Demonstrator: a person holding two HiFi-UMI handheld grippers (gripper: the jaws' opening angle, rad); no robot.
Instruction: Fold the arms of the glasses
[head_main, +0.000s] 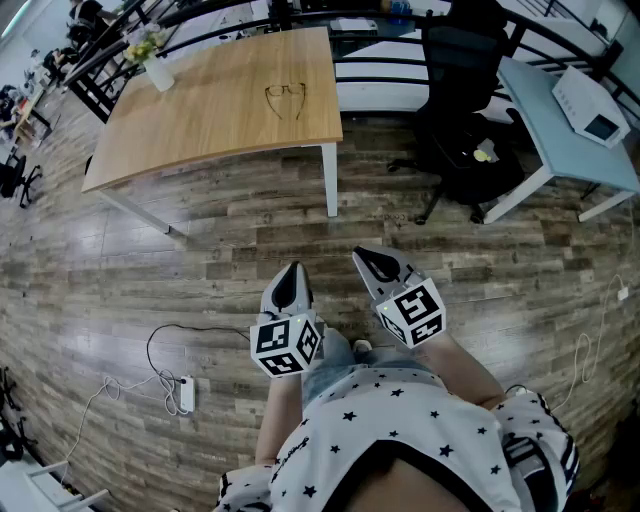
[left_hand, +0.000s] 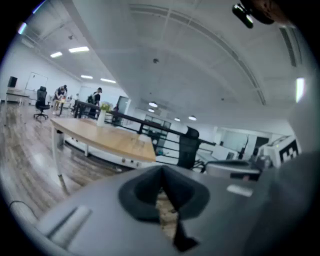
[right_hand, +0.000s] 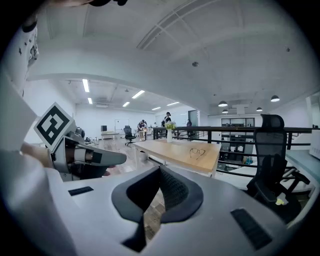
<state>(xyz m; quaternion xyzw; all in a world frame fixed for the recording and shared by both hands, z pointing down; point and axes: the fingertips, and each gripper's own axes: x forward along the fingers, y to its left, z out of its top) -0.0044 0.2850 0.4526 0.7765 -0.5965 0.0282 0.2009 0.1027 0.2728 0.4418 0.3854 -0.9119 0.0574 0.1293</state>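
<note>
Person in a star-print white shirt (head_main: 400, 440) stands on a grey-brown wood-plank floor (head_main: 200, 270), holding both tools low & close to the body, well apart from the work.

The left gripper (head_main: 293, 268) has its jaws clenched tight. In the left gripper view, the black fingers (left_hand: 145, 192) meet at the tip w/ nothing btwn them, and the left gripper (left_hand: 161, 172) touches no object. The right gripper (head_main: 372, 258) is likewise closed. Its ribbed dark pads (right_hand: 172, 192) press against each other, and the right gripper (right_hand: 160, 170) is empty. The two sit side by side, each pointing fwd & slightly down.

The thin dark-framed glasses (head_main: 285, 98) lie on the light wooden rectangular table w/ white legs (head_main: 200, 120), nr its right end. Their arms appear unfolded, reaching toward the nearer edge. In the right gripper view, the glasses (right_hand: 197, 152) show flat on the tabletop, far beyond the jaws.

Also on the table is a white vase w/ yellow-green flowers (head_main: 155, 65), at the far left corner. A black mesh office chair (head_main: 465, 100) stands right of the table, beside a pale blue desk (head_main: 540, 140). A white power strip w/ cable (head_main: 186, 393) lies on the floor at left.
</note>
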